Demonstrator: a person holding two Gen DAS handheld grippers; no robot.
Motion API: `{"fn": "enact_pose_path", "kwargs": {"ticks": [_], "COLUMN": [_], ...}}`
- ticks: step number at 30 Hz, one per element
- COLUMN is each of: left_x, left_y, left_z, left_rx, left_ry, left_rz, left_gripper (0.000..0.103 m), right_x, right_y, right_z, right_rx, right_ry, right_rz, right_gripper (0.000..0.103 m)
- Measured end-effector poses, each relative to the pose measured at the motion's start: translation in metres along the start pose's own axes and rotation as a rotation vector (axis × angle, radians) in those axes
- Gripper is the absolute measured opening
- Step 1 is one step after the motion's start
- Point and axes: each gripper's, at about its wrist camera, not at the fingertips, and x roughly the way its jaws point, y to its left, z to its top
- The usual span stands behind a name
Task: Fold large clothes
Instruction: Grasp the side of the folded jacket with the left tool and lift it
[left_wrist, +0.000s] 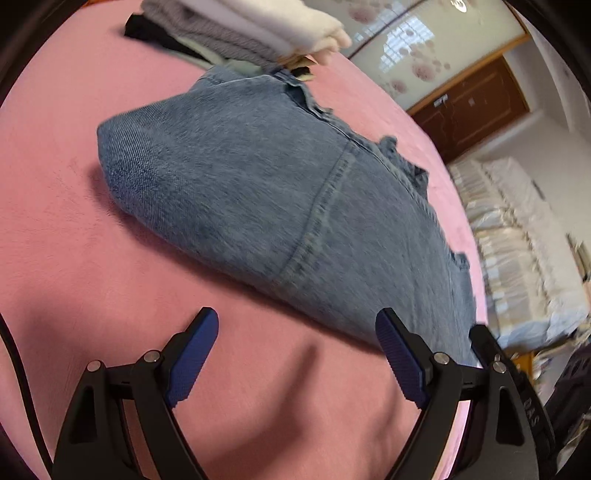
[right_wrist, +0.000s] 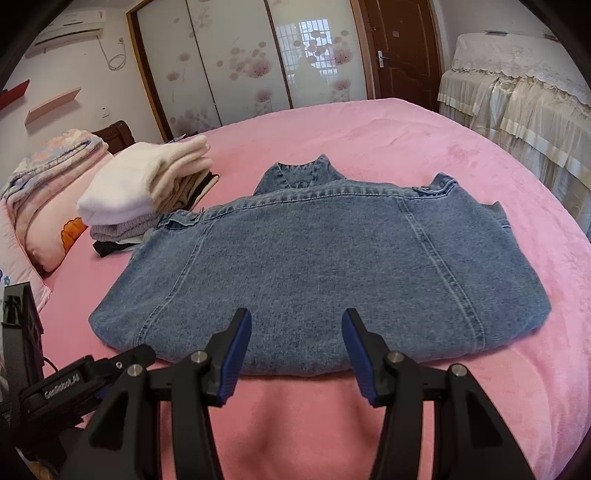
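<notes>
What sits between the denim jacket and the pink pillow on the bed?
A stack of folded clothes, white and cream on top, sits between the denim jacket and the pink pillow. The right wrist view shows this.

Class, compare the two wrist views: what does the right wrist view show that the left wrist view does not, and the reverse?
Only the right wrist view shows the air conditioner, the pillow and the denim jacket's collar.

Only the left wrist view shows the left tool from behind, open and empty, over the pink bedspread.

Both show the folded denim jacket, the stack of folded clothes, the floral wardrobe doors and the draped furniture.
</notes>
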Motion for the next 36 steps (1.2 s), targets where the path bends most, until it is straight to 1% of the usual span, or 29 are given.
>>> {"fn": "enact_pose_path", "kwargs": {"ticks": [2,5,8,10,11,12,13,14,16,17,18,19,20,22,23,25,26,29,31,33,36], "left_x": [0.009,0.019,0.03,0.034,0.039,0.04,0.041,0.043,0.043,0.042,0.041,0.037,0.032,0.019,0.014,0.004,0.001,-0.006,-0.011,-0.013,-0.013], "left_y": [0.01,0.015,0.014,0.015,0.014,0.013,0.011,0.006,0.001,-0.002,-0.004,-0.008,-0.016,-0.029,-0.036,-0.055,-0.062,-0.091,-0.111,-0.127,-0.161], "left_z": [0.006,0.017,0.033,0.042,0.048,0.054,0.057,0.062,0.066,0.068,0.068,0.067,0.066,0.063,0.062,0.059,0.057,0.047,0.042,0.038,0.03], "left_rx": [-0.018,-0.009,-0.003,-0.005,-0.013,-0.019,-0.019,-0.004,0.013,0.017,0.023,0.037,0.069,0.121,0.139,0.193,0.218,0.32,0.376,0.412,0.494], "left_ry": [-0.025,-0.074,-0.127,-0.143,-0.148,-0.161,-0.181,-0.197,-0.222,-0.228,-0.237,-0.254,-0.279,-0.318,-0.334,-0.375,-0.38,-0.419,-0.447,-0.458,-0.474], "left_rz": [-0.03,-0.052,-0.061,-0.056,-0.051,-0.047,-0.038,-0.01,0.029,0.046,0.06,0.068,0.094,0.104,0.102,0.107,0.103,0.141,0.143,0.142,0.137], "left_gripper": [0.086,0.086,0.086,0.086,0.084,0.08,0.069,0.055,0.039,0.034,0.032,0.028,0.024,0.017,0.016,0.015,0.015,0.014,0.014,0.014,0.014], "right_x": [0.006,0.011,0.018,0.022,0.023,0.024,0.025,0.027,0.033,0.036,0.039,0.044,0.048,0.058,0.067,0.088,0.096,0.1,0.1,0.1,0.099], "right_y": [0.001,0.003,0.005,0.007,0.007,0.008,0.009,0.011,0.014,0.015,0.016,0.018,0.019,0.021,0.021,0.019,0.017,0.012,0.006,0.0,-0.009], "right_z": [-0.001,-0.004,-0.004,-0.002,-0.001,0.0,0.001,0.003,0.009,0.012,0.014,0.018,0.021,0.024,0.024,0.02,0.015,0.012,0.013,0.014,0.017], "right_rx": [-0.004,-0.016,-0.035,-0.047,-0.052,-0.06,-0.068,-0.085,-0.113,-0.122,-0.129,-0.145,-0.156,-0.179,-0.186,-0.186,-0.188,-0.176,-0.151,-0.123,-0.093], "right_ry": [0.005,0.002,0.001,0.002,0.0,-0.008,-0.013,-0.017,-0.024,-0.026,-0.029,-0.033,-0.039,-0.036,-0.013,0.072,0.097,0.092,0.099,0.106,0.115], "right_rz": [0.006,0.008,0.003,0.002,0.002,-0.004,-0.011,-0.02,-0.036,-0.043,-0.052,-0.061,-0.068,-0.086,-0.084,-0.072,-0.066,-0.046,-0.015,0.023,0.082], "right_gripper": [0.051,0.051,0.051,0.051,0.051,0.051,0.049,0.043,0.032,0.025,0.022,0.018,0.015,0.013,0.01,0.007,0.007,0.008,0.008,0.008,0.008]}}
